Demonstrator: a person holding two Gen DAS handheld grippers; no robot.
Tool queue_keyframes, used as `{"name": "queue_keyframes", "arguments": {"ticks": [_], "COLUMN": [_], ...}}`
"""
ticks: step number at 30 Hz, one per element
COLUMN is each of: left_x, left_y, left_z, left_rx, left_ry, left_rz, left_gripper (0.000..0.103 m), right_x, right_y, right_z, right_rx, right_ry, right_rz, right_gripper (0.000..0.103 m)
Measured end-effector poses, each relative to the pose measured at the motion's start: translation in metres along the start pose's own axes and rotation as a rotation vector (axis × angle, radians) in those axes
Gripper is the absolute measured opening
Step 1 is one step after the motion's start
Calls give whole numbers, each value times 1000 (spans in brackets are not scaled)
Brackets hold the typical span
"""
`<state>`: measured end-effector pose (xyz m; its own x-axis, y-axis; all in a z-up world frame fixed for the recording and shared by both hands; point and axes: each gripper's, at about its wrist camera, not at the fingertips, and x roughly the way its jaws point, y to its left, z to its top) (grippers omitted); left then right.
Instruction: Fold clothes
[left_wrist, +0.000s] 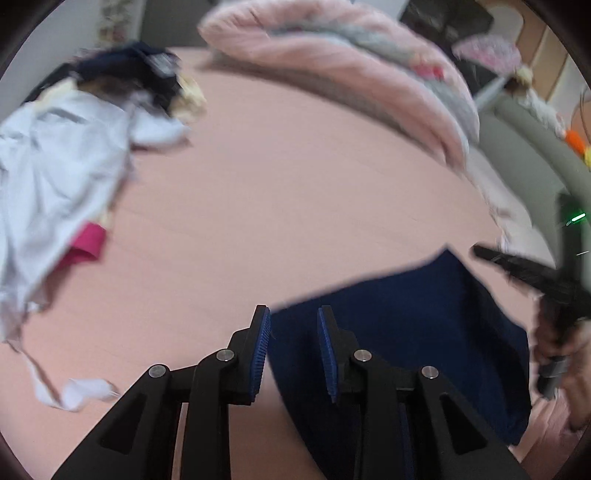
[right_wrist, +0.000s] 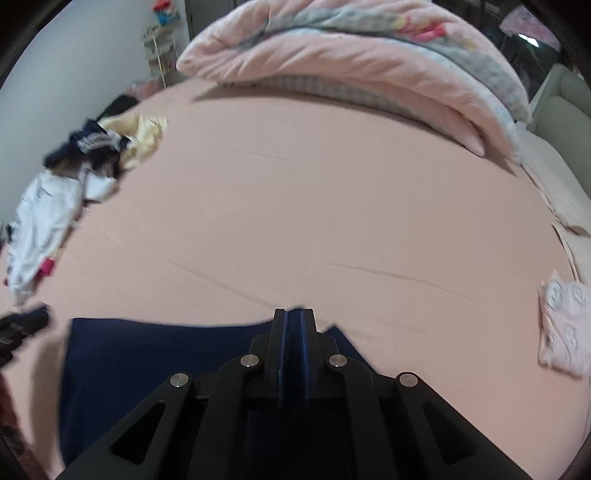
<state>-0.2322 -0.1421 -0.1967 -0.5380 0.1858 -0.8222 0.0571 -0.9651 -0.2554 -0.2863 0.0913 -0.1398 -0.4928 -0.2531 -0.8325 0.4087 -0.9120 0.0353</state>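
A navy blue garment lies on the pink bed sheet, near the front. My left gripper is open at the garment's left edge, its blue pads apart and empty. In the right wrist view the same garment spreads under my right gripper, whose jaws are closed on its far edge. The right gripper also shows in the left wrist view at the garment's right side.
A heap of unfolded clothes, white, navy, yellow and magenta, lies at the left of the bed, also in the right wrist view. A rolled pink duvet lies along the back. A folded pink garment sits at the right.
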Motion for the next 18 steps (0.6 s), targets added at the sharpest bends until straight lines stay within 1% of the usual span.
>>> {"name": "queue_keyframes", "arguments": {"ticks": [1, 2, 3, 5, 6, 7, 8, 9, 13, 16, 18], "left_x": [12, 23, 26, 19, 12, 4, -3, -8, -18, -20, -16], "left_y": [-6, -11, -13, -18, -24, -32, -41, -53, -104, -138, -155], "left_z": [-3, -6, -8, -6, -5, -6, -8, -13, -43, -69, -83], "left_rx": [32, 62, 80, 75, 89, 115, 143, 178, 290, 400, 451], "left_ry": [44, 77, 74, 63, 50, 36, 27, 38, 132, 193, 217], "left_rz": [67, 126, 155, 163, 133, 86, 37, -14, -158, -188, -189], "left_gripper": [24, 24, 24, 24, 24, 24, 24, 24, 24, 24, 24], "right_x": [-8, -20, -31, -47, -53, -58, -63, -67, -86, -96, -98], "right_y": [1, 1, 1, -8, -16, -21, -23, -25, -22, -15, -5], "right_z": [-8, -20, -30, -53, -67, -81, -95, -108, -154, -178, -191], "right_rx": [2, 4, 8, 54, 92, 116, 112, 107, 56, 46, -2], "right_ry": [6, 16, 25, 51, 65, 77, 85, 93, 130, 130, 135], "right_rz": [5, -9, -24, -42, -39, -41, -50, -60, -70, 0, 30], "right_gripper": [6, 6, 6, 6, 6, 6, 6, 6, 6, 6, 6]}}
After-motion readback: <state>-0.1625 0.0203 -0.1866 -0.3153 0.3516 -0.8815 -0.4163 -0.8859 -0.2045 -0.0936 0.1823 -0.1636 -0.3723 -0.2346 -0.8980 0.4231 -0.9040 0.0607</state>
